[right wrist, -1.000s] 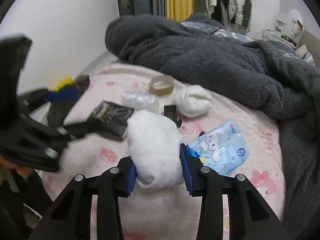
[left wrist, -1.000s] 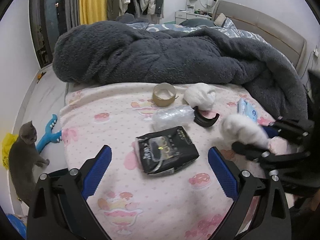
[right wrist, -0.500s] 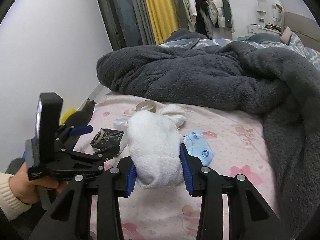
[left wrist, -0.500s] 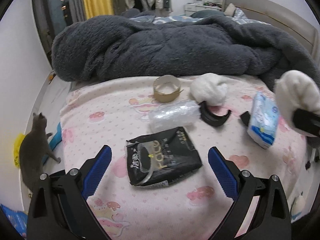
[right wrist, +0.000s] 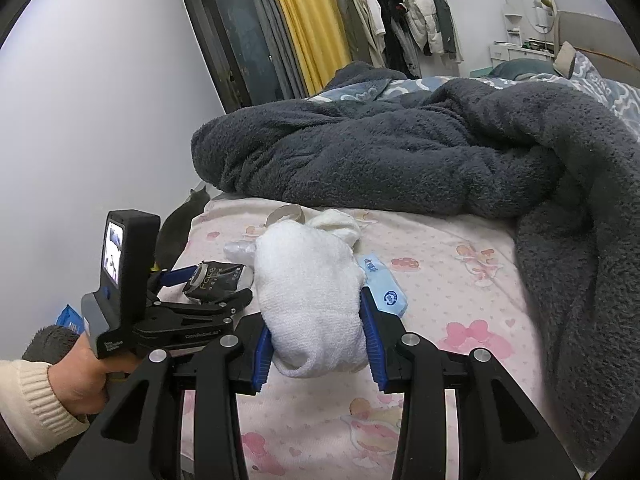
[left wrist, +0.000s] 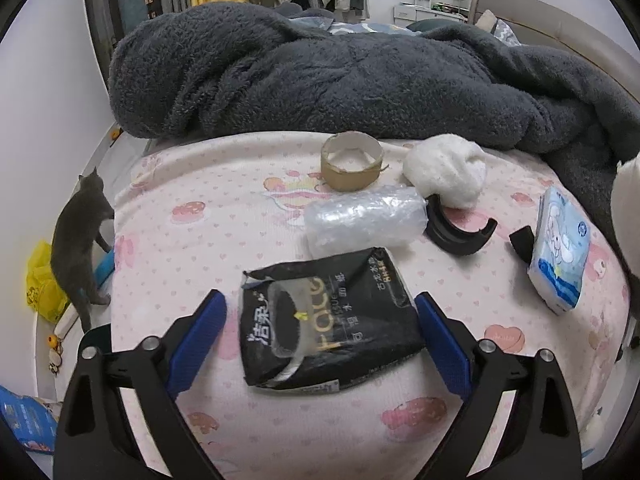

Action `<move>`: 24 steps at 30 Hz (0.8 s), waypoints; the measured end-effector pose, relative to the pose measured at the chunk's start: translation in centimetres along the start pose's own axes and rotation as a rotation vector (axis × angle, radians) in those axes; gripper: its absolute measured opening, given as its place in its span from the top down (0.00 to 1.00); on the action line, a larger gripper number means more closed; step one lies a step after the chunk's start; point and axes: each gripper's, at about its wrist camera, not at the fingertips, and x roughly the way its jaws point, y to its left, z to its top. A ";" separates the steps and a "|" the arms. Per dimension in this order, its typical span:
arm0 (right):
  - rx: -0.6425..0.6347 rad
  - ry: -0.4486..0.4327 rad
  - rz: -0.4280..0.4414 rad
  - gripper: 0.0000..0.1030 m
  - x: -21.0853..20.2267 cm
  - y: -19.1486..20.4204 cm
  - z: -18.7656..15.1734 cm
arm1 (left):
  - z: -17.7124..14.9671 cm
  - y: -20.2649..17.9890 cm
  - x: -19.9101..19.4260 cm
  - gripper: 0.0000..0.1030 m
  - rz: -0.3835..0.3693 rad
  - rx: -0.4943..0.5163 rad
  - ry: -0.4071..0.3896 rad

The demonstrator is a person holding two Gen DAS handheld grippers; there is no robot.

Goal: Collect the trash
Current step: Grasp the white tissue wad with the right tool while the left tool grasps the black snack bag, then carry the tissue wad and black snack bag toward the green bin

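A black tissue packet (left wrist: 324,320) with a torn top lies on the pink bedsheet (left wrist: 200,240). My left gripper (left wrist: 320,312) straddles it with its jaws closing, and the blue pads stand just clear of the packet's sides. My right gripper (right wrist: 316,332) is shut on a white crumpled wad (right wrist: 312,296), held above the sheet. Farther back lie a bubble-wrap roll (left wrist: 364,220), a brown tape core (left wrist: 352,162), a second white wad (left wrist: 446,174), a black curved piece (left wrist: 456,236) and a blue tissue pack (left wrist: 560,248).
A thick grey blanket (left wrist: 340,76) covers the far half of the bed. A grey cat (left wrist: 80,248) stands on the floor by the bed's left edge, beside a yellow bag (left wrist: 42,284). A hand (right wrist: 80,364) holds the left gripper.
My left gripper has come down closer over the black packet and its jaws have narrowed. The right gripper has carried the white wad off to the right, away from the other items.
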 end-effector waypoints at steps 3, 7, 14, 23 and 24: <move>-0.001 0.000 0.006 0.61 -0.1 -0.1 0.0 | -0.1 -0.1 0.1 0.21 -0.010 0.010 -0.001; 0.003 0.002 0.015 0.61 0.1 -0.1 0.1 | -0.1 -0.4 -0.3 0.23 -0.010 0.037 -0.011; -0.002 -0.003 0.039 0.61 -0.1 0.2 0.4 | -0.4 0.1 -1.3 0.24 -0.025 0.024 -0.022; -0.012 0.002 0.060 0.61 0.1 1.2 0.7 | -0.7 1.9 -3.3 0.24 -0.048 -0.009 -0.048; -0.014 0.004 0.063 0.61 0.2 1.5 0.8 | -0.7 2.2 -3.5 0.24 -0.049 -0.011 -0.050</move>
